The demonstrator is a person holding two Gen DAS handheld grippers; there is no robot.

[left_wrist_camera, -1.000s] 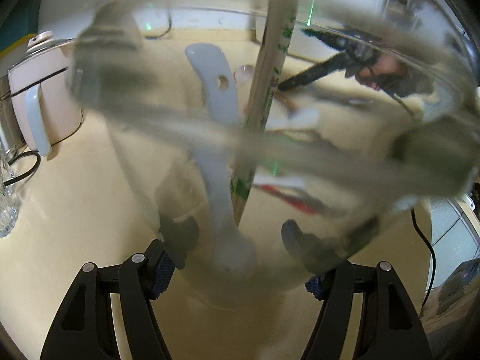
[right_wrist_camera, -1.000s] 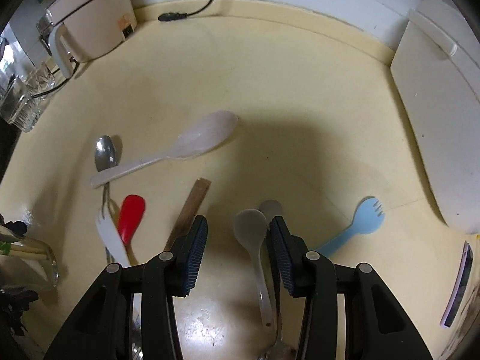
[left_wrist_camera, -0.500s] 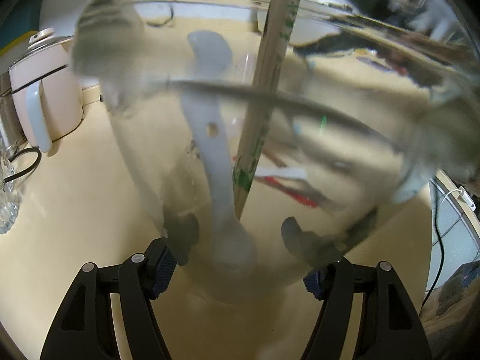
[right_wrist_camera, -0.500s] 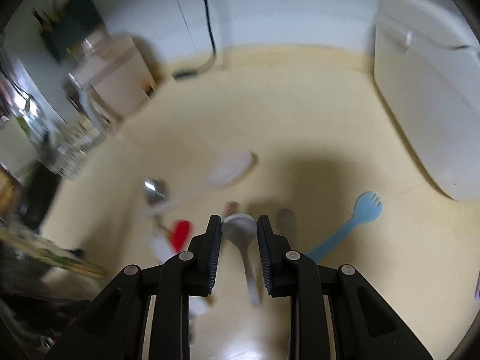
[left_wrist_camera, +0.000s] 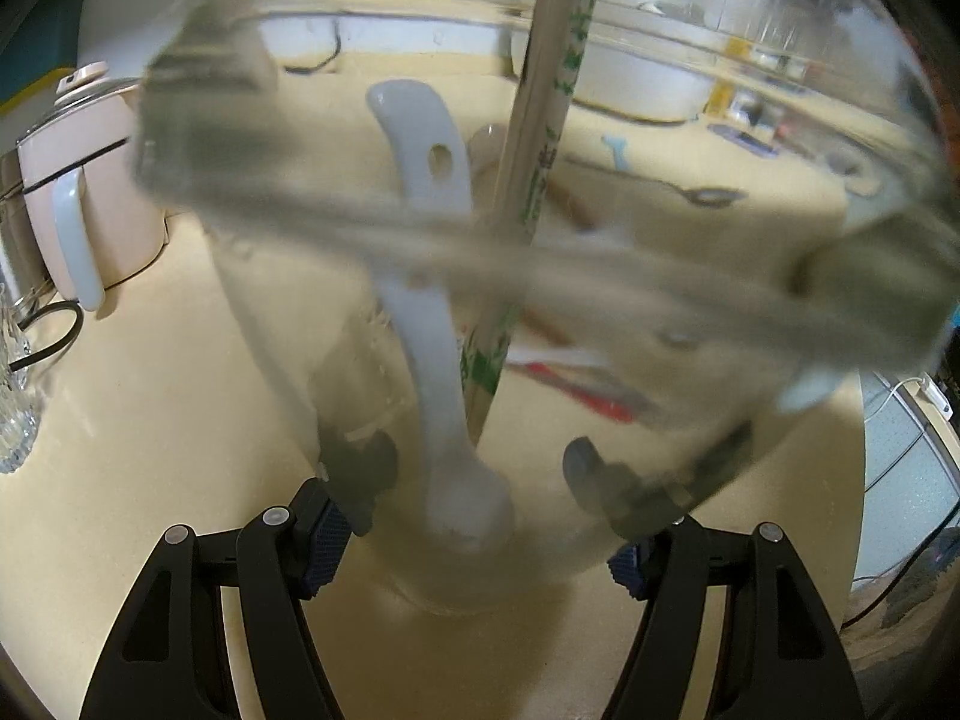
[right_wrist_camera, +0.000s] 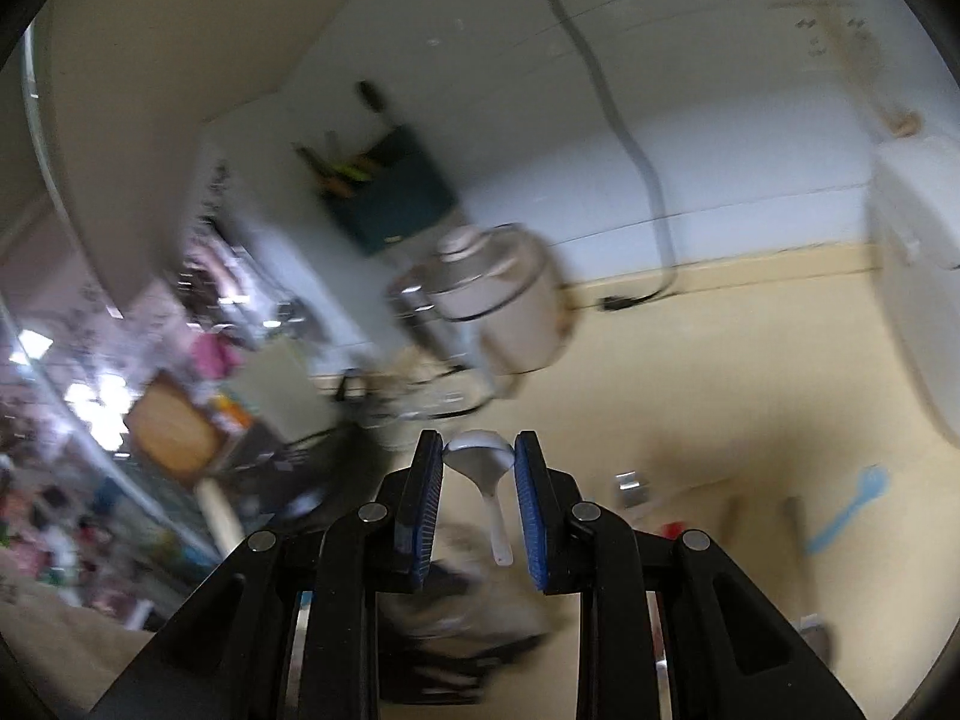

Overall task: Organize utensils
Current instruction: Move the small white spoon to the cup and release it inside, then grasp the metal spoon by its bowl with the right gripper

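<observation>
My left gripper [left_wrist_camera: 474,546] is shut on a clear glass jar [left_wrist_camera: 690,312] that fills the left wrist view. Inside the jar stand a white spoon [left_wrist_camera: 432,324] and a wrapped pair of chopsticks [left_wrist_camera: 540,150]. My right gripper [right_wrist_camera: 479,468] is shut on the bowl of a translucent white spoon [right_wrist_camera: 480,462], lifted off the counter, handle hanging down. Through the glass I see a red spoon [left_wrist_camera: 576,390], a metal spoon [left_wrist_camera: 708,197] and a blue spork [left_wrist_camera: 618,150] on the counter. The blue spork [right_wrist_camera: 852,510] also shows in the blurred right wrist view.
A pink-white rice cooker [left_wrist_camera: 90,204] stands at the left on the cream counter [left_wrist_camera: 150,420]; it also shows in the right wrist view [right_wrist_camera: 510,306]. A cut-glass tumbler [left_wrist_camera: 15,408] is at the far left edge. A white board [right_wrist_camera: 918,300] leans at the right.
My right gripper closed on the translucent spoon, lifted it off the counter and swung up and left. The left gripper kept holding the jar, which shifted slightly.
</observation>
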